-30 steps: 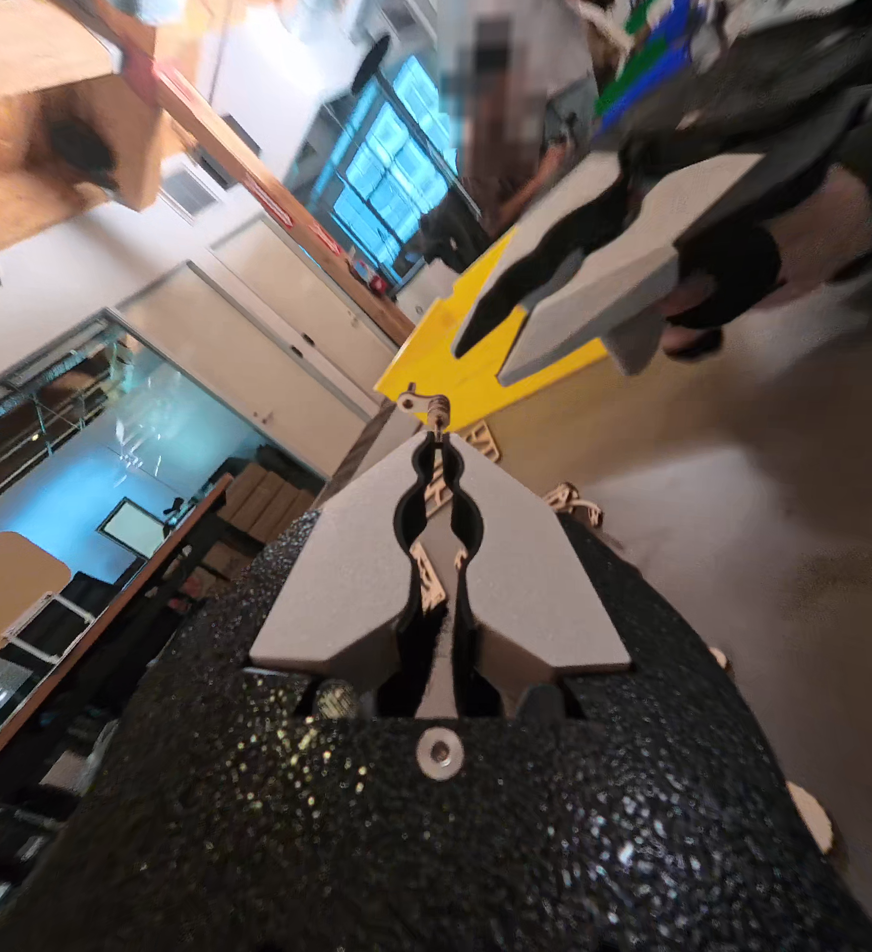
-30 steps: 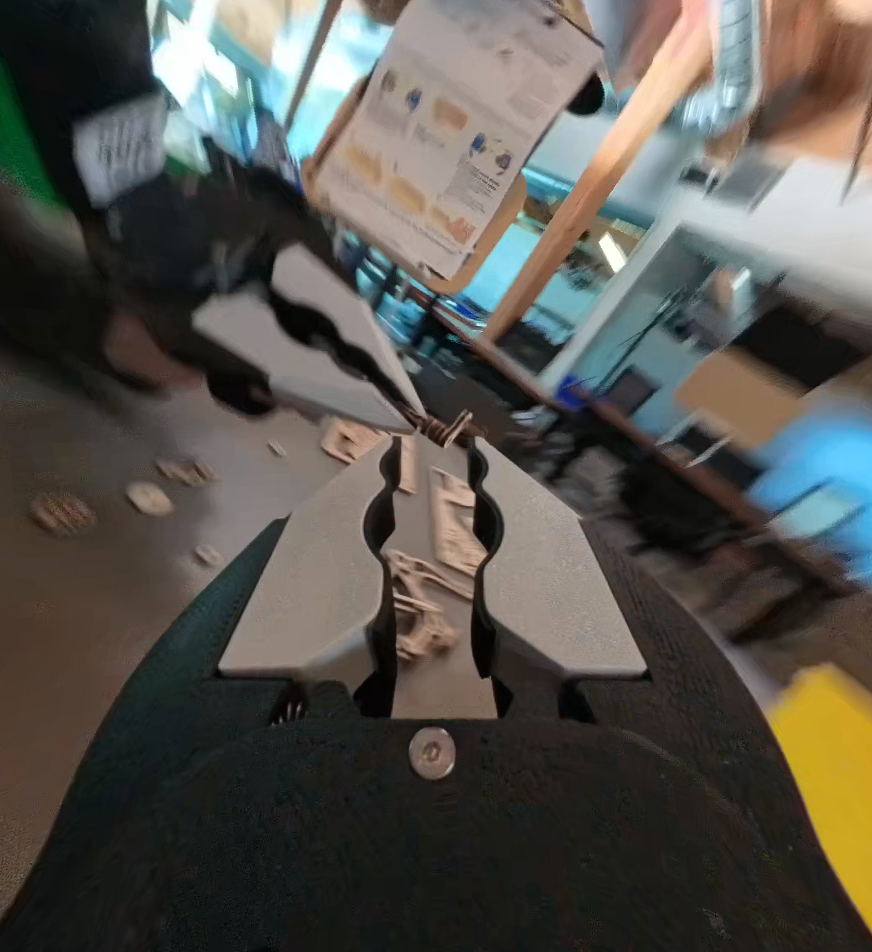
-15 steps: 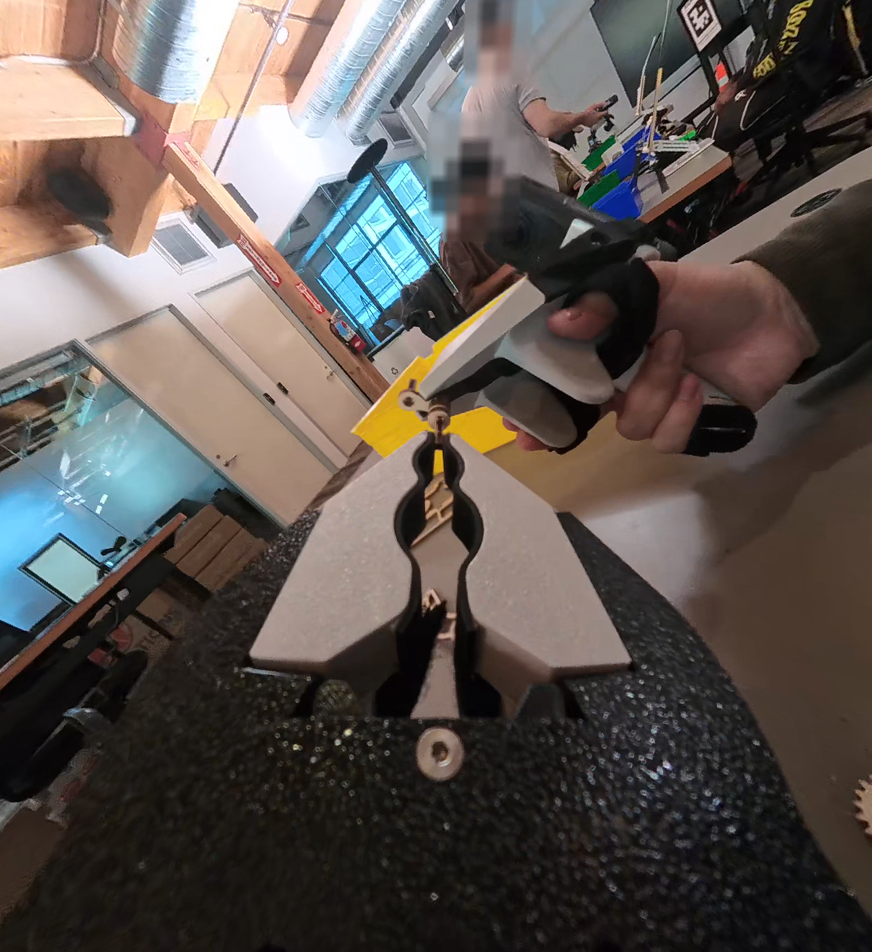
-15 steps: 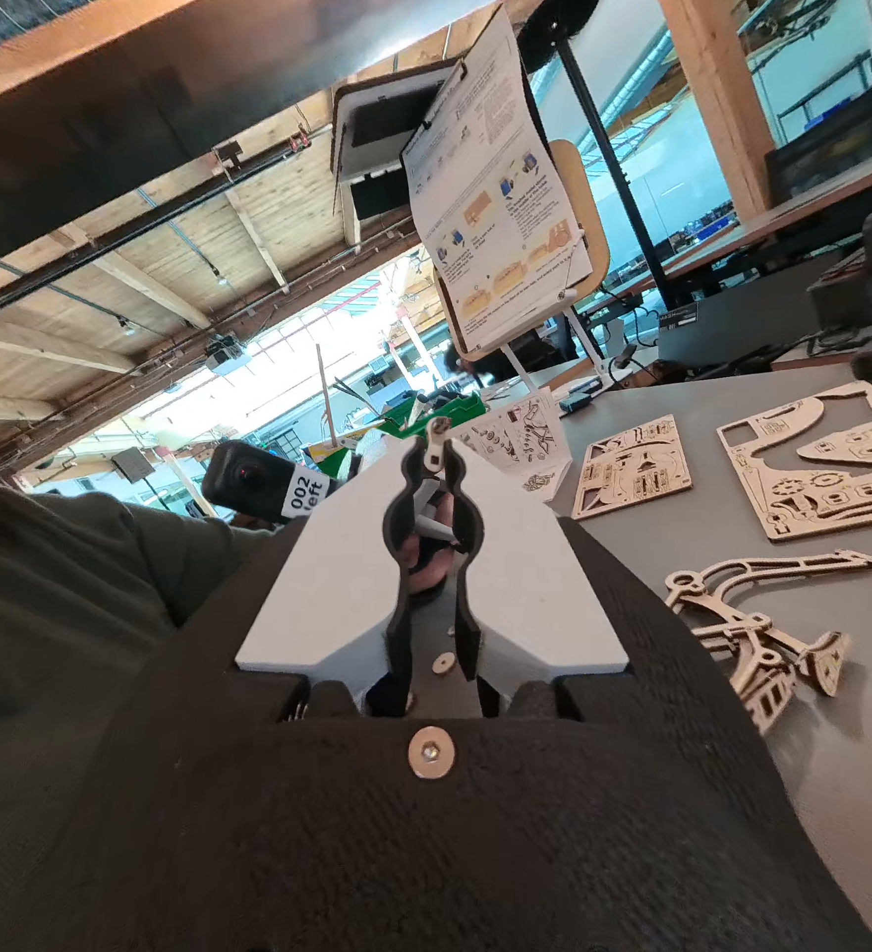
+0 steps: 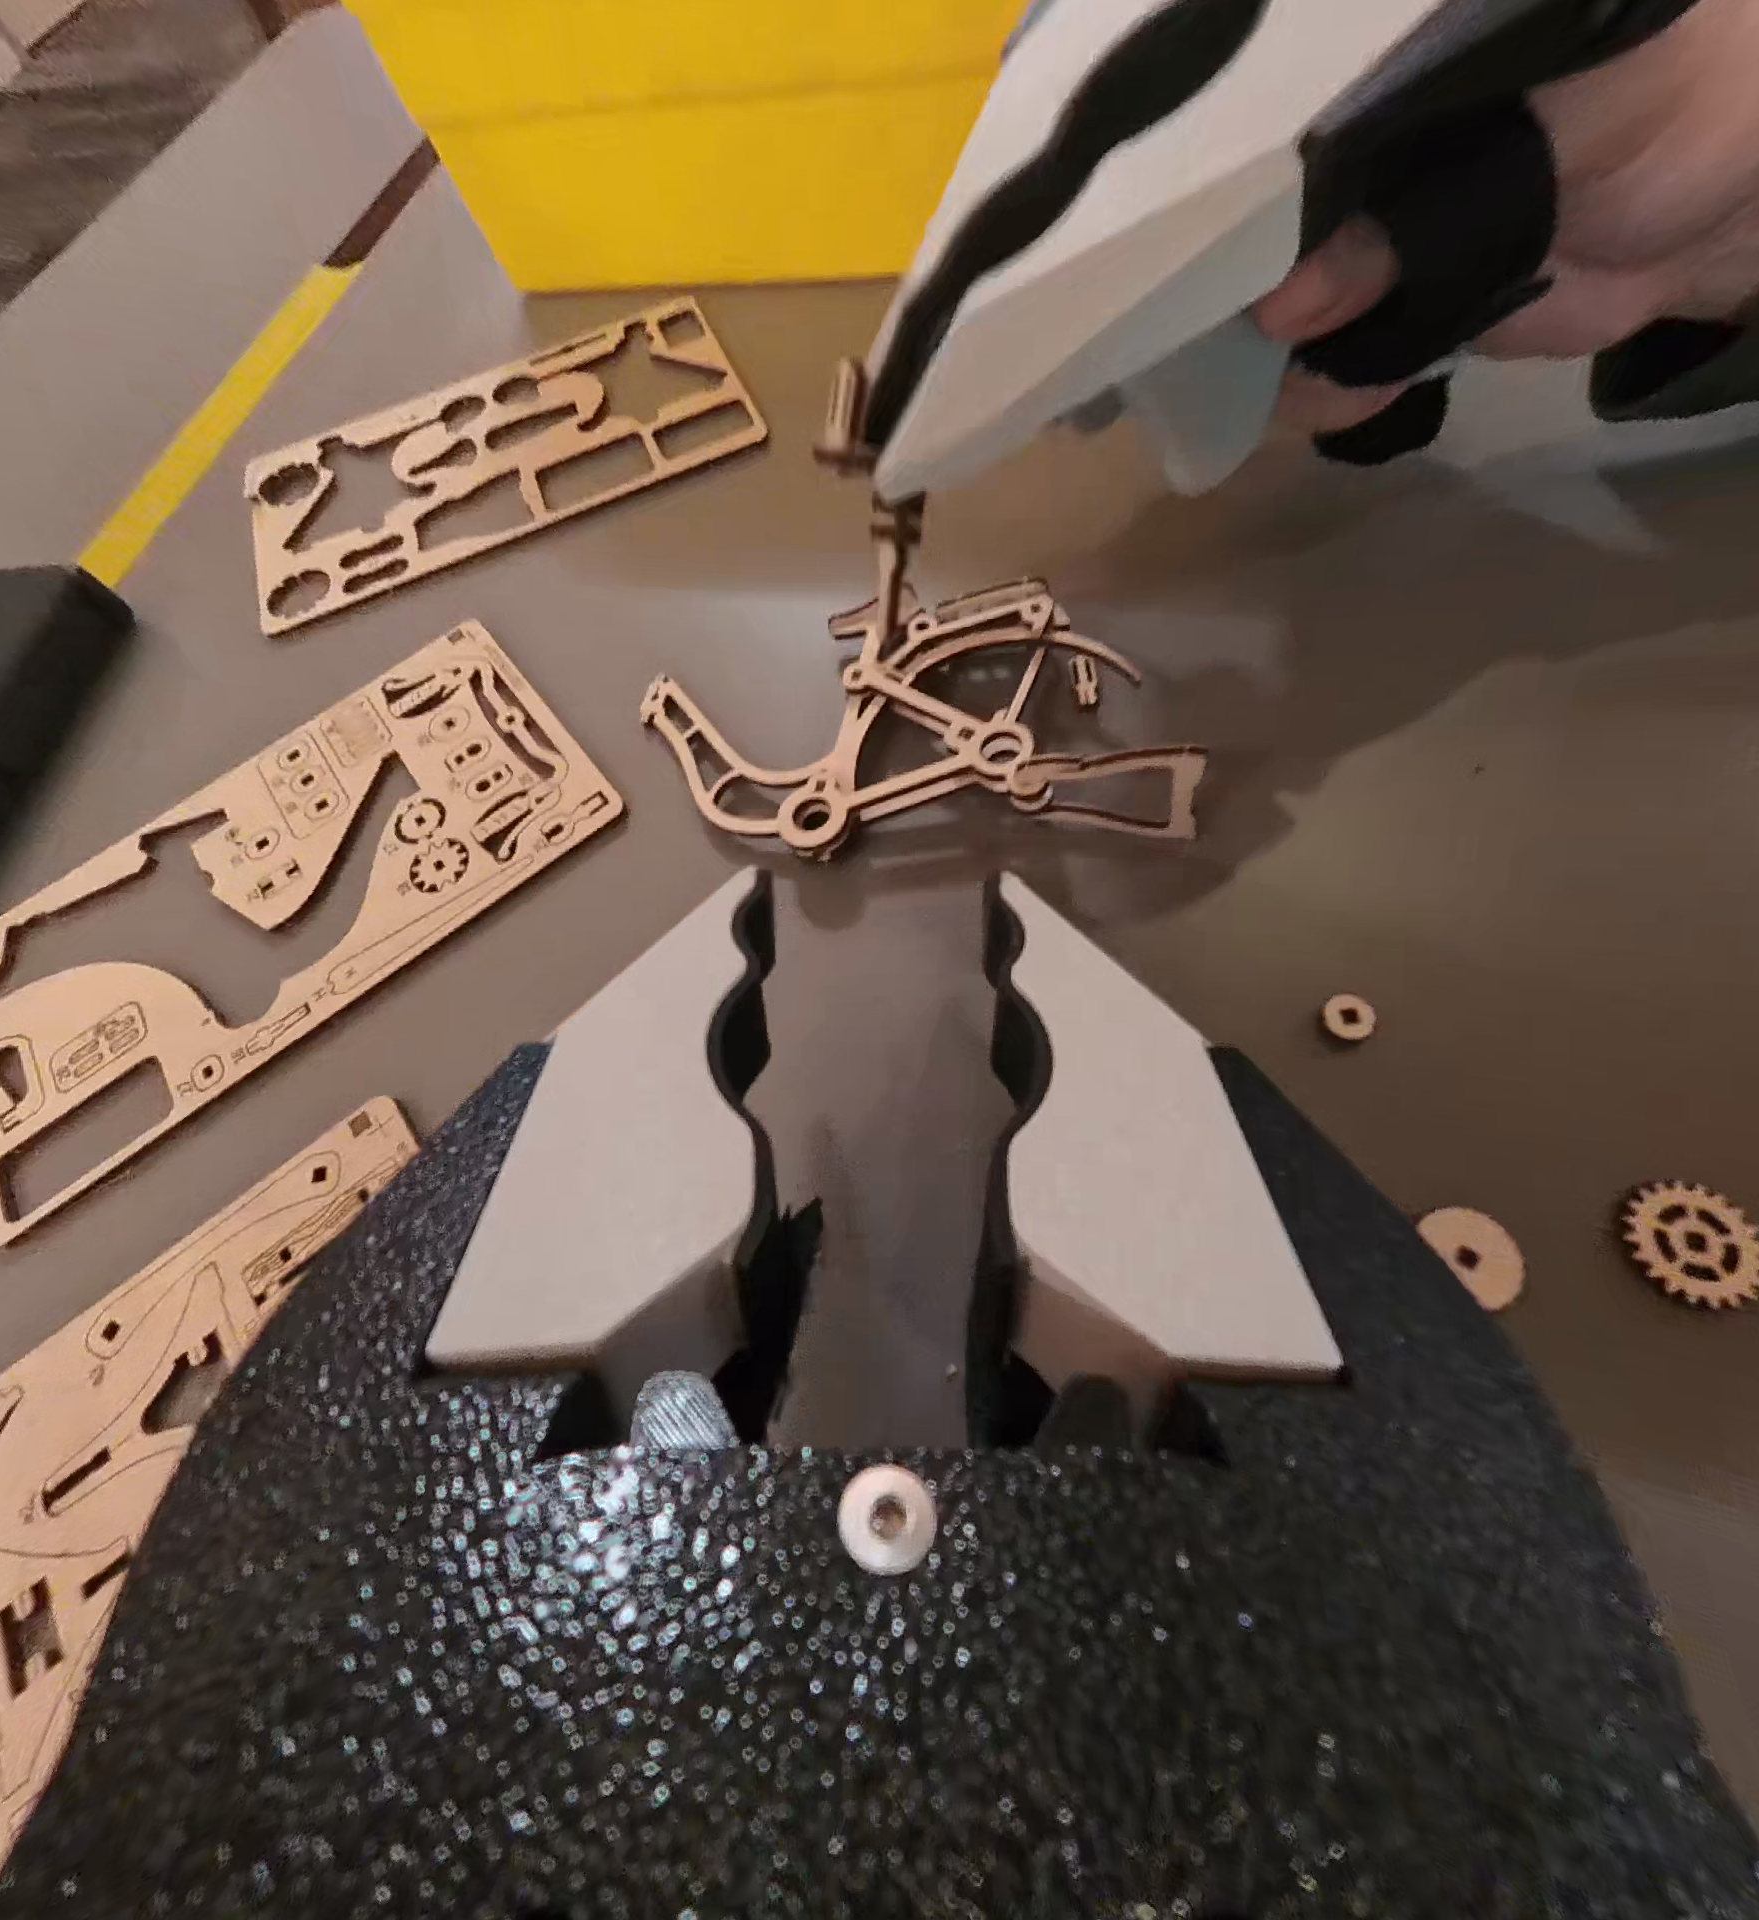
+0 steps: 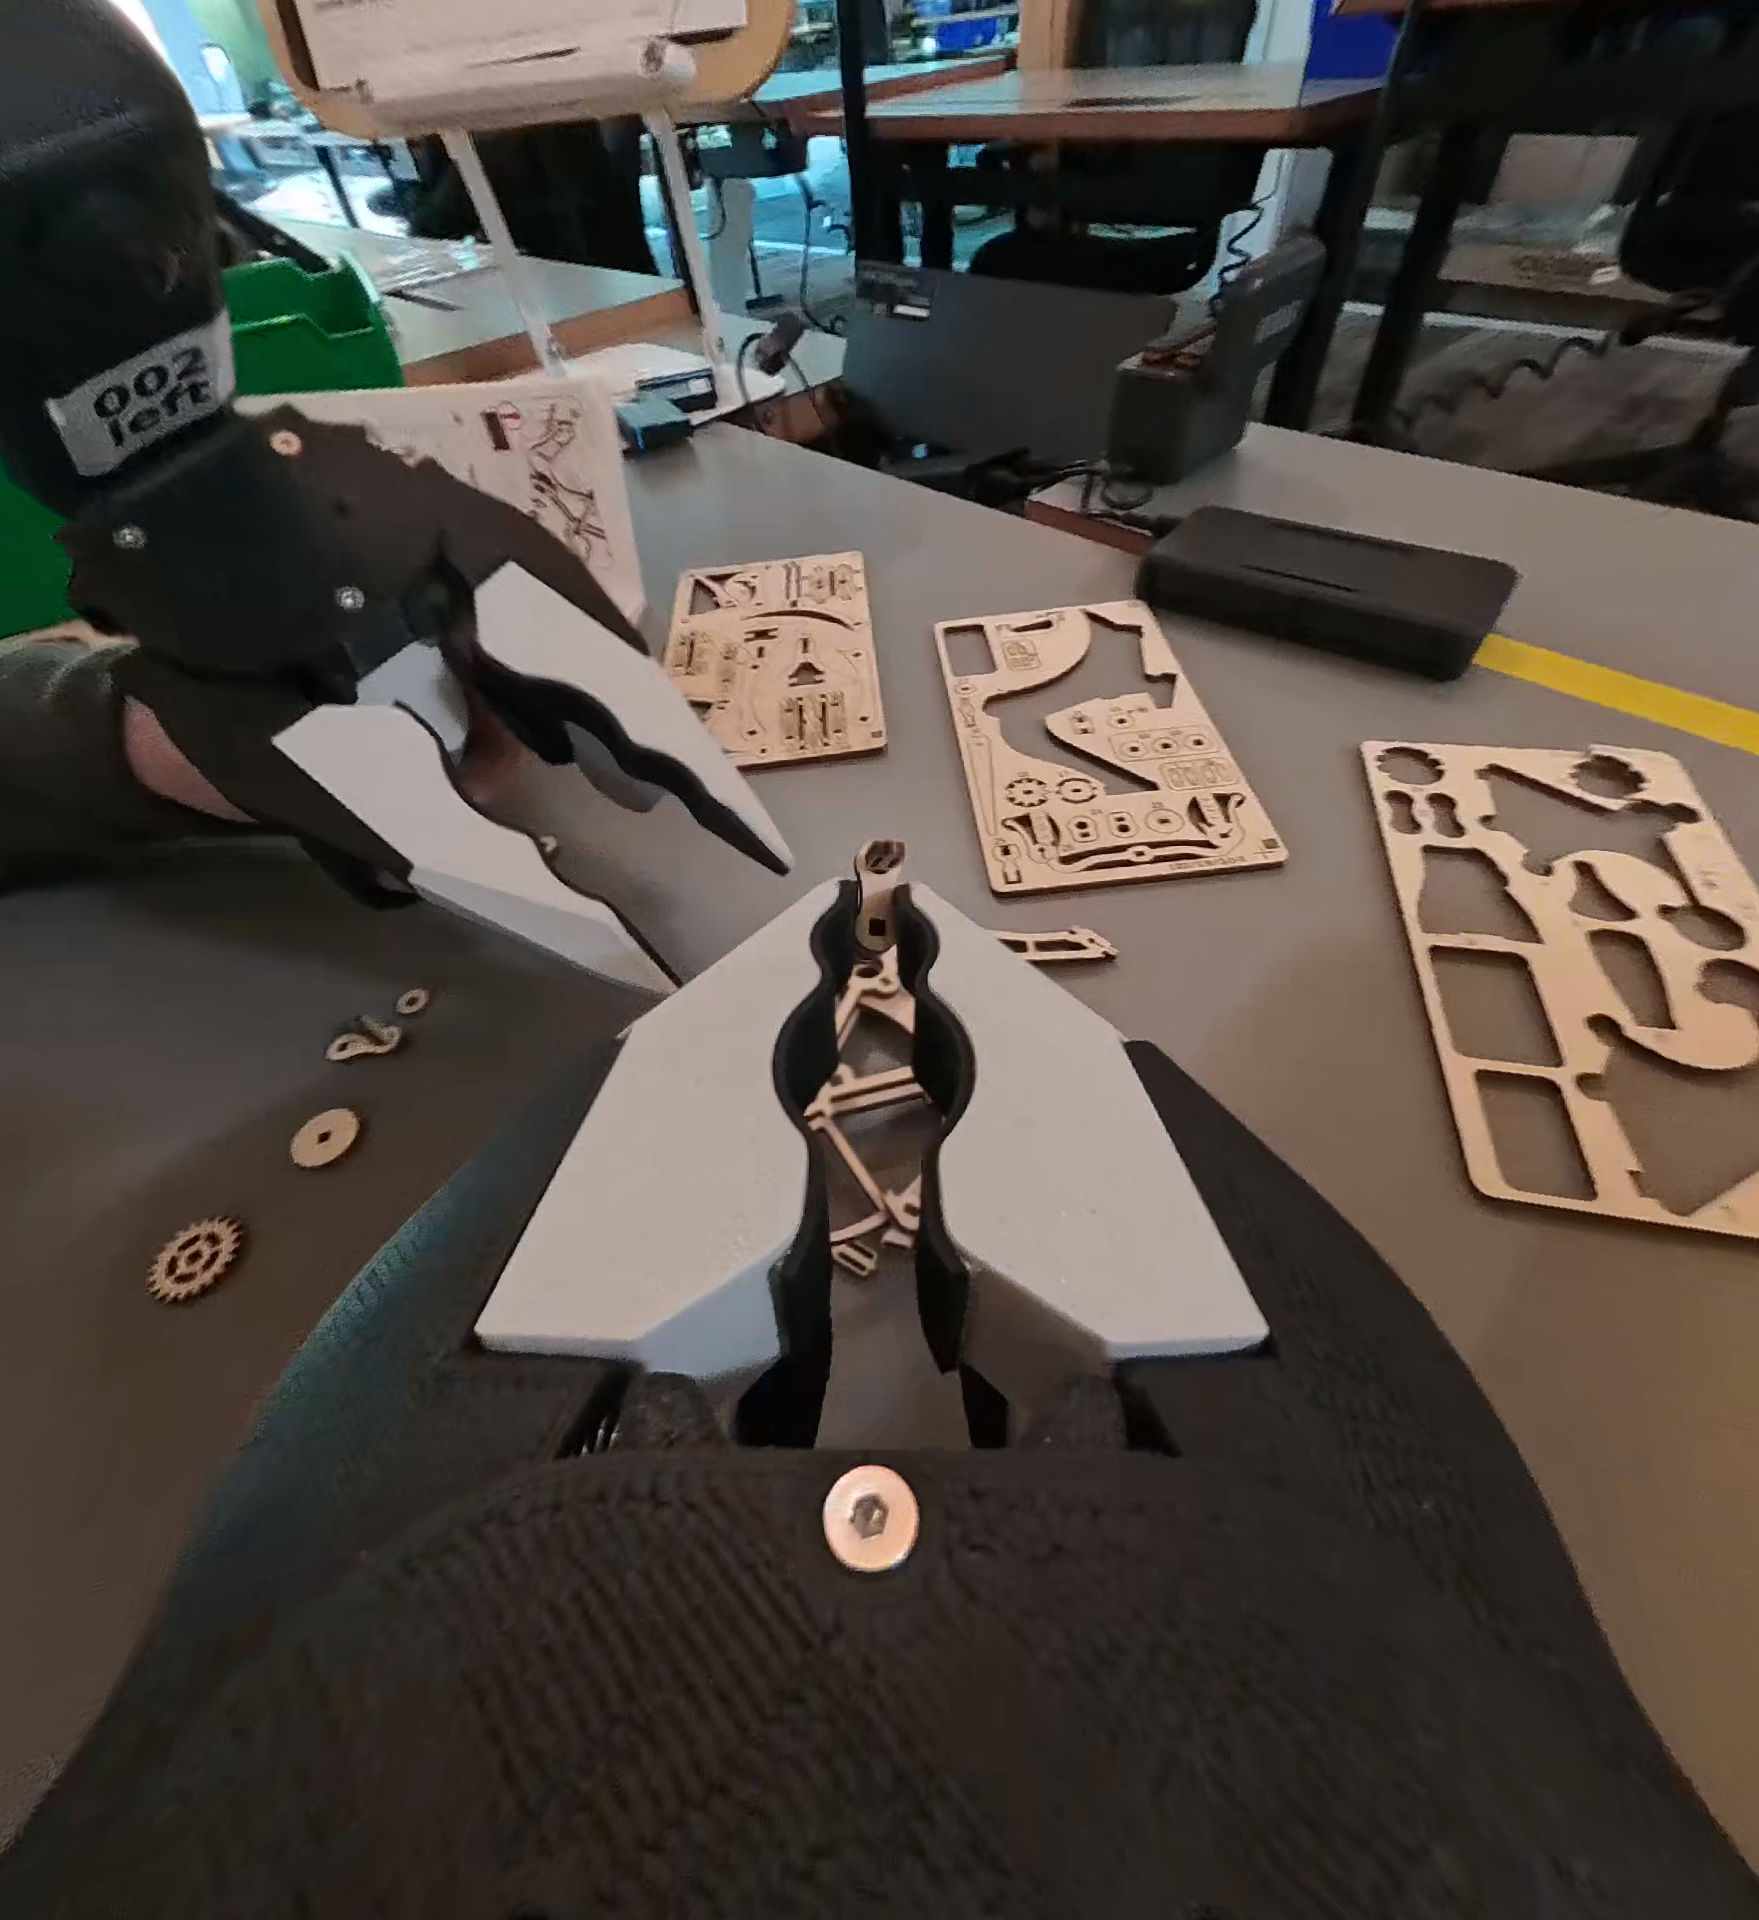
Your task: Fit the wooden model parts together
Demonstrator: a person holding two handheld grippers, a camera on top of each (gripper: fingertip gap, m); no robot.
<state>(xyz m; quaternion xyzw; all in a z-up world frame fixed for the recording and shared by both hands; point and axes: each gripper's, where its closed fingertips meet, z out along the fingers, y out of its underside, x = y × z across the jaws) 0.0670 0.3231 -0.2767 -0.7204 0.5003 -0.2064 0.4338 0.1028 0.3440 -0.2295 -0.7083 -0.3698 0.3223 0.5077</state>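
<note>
The left gripper (image 5: 875, 894) hovers over the grey tabletop (image 5: 1477, 935) with its fingers spread wide and nothing between them. Just to its right lie loose pieces – a small gear (image 5: 1696, 1244), a round disc (image 5: 1469, 1255) and a tiny washer (image 5: 1348, 1016). To its left sit flat wooden sheets of cut-out parts, the nearest sheet (image 5: 127, 1382) partly under the gripper body, a second sheet (image 5: 262, 914) beyond it and a mostly emptied sheet (image 5: 501, 457) farther still.

Just past the left fingertips, the half-built wooden frame (image 5: 916, 738) rests on the tabletop – curved arms and struts joined at round hubs. One thin strut rises from it to the right gripper (image 6: 880, 883), whose fingers are closed on a small wooden part (image 6: 877, 868) at their tips; in the left wrist view that gripper (image 5: 880, 457) comes in from the upper right, held by a gloved hand (image 5: 1540, 177). Whether the small part is already seated on the strut cannot be told.

At the far edge stands a yellow box (image 5: 677, 135), and a black case (image 6: 1327, 603) lies far left beside a yellow stripe (image 6: 1664, 712).
</note>
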